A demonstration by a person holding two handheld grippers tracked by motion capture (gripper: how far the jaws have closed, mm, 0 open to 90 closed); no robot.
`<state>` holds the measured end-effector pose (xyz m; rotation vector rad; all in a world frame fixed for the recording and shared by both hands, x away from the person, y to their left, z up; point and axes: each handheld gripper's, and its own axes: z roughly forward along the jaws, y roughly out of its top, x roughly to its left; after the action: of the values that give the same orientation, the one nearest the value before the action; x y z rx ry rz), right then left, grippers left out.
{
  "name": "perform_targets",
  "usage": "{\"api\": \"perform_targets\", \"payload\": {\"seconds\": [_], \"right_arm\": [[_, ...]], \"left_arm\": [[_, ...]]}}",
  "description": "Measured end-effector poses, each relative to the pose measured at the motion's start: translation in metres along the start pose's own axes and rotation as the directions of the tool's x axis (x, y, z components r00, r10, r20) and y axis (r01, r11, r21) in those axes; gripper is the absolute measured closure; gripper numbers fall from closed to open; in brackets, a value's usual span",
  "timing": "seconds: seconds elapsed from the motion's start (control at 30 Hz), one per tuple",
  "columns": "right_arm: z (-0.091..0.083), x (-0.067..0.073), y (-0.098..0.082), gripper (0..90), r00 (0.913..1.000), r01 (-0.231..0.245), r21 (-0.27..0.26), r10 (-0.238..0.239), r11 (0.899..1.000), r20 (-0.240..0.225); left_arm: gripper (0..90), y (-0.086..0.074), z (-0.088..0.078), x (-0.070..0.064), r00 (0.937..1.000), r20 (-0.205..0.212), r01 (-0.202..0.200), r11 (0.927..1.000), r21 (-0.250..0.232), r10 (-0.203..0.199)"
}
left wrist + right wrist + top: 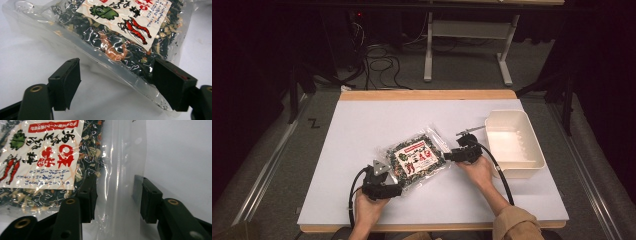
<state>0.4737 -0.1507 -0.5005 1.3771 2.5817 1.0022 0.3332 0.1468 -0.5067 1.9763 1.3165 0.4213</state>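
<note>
Lying flat near the middle of the white tabletop [362,125], the clear snack bag [417,159] sits between the left tongs [393,176] at its near left corner and the right tongs [450,156] at its right edge; a cream bin [532,145] stands farther right. From the left gripper view, the tongs [117,82] stand wide open, the bag's corner [140,82] between them. From the right gripper view, the tongs [113,195] straddle the bag's clear sealed edge [122,170], not yet pressing it.
</note>
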Motion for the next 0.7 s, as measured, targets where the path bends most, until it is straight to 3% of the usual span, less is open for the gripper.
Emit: {"api": "perform_targets", "payload": {"seconds": [0.03,0.2,0.23,0.27,0.3,0.33,0.4,0.7], "right_arm": [[0.000,-0.001,0.000,60.1,0.9997,-0.014,0.003,0.014,1.000,-0.022],[0.000,0.001,0.000,64.6,0.9995,-0.001,0.004,0.001,1.000,-0.032],[-0.001,0.002,0.000,71.0,0.9991,0.002,0.003,-0.002,1.000,-0.042],[-0.001,0.002,0.000,71.0,0.9991,0.002,0.003,-0.002,1.000,-0.042],[-0.005,0.002,0.001,82.6,0.9981,0.004,-0.003,-0.004,1.000,-0.062],[-0.004,0.003,0.000,82.5,0.9972,0.005,0.004,-0.005,1.000,-0.075],[-0.004,0.008,-0.001,83.5,0.9978,0.043,0.000,-0.043,0.999,-0.050],[-0.006,0.012,0.000,89.4,0.9974,0.070,-0.007,-0.070,0.998,-0.019]], "left_arm": [[26.6,0.000,0.000,0.000,1.0000,0.003,-0.006,1.0000,-0.001,0.006],[28.5,-0.001,0.001,0.001,0.9998,0.016,-0.008,1.0000,-0.002,0.008],[28.8,-0.001,0.002,0.001,0.9998,0.017,-0.005,1.0000,0.002,0.005],[28.8,-0.001,0.003,0.001,0.9999,0.016,-0.004,1.0000,0.006,0.003],[28.8,-0.001,0.003,0.001,0.9999,0.015,-0.004,1.0000,0.007,0.003],[28.9,-0.001,0.004,0.001,0.9999,0.011,-0.002,1.0000,0.006,0.002],[28.9,-0.001,0.004,0.001,0.9999,0.010,-0.004,1.0000,0.007,0.004],[28.5,-0.001,0.004,0.001,0.9999,0.012,0.001,0.9999,0.012,-0.001]]}}
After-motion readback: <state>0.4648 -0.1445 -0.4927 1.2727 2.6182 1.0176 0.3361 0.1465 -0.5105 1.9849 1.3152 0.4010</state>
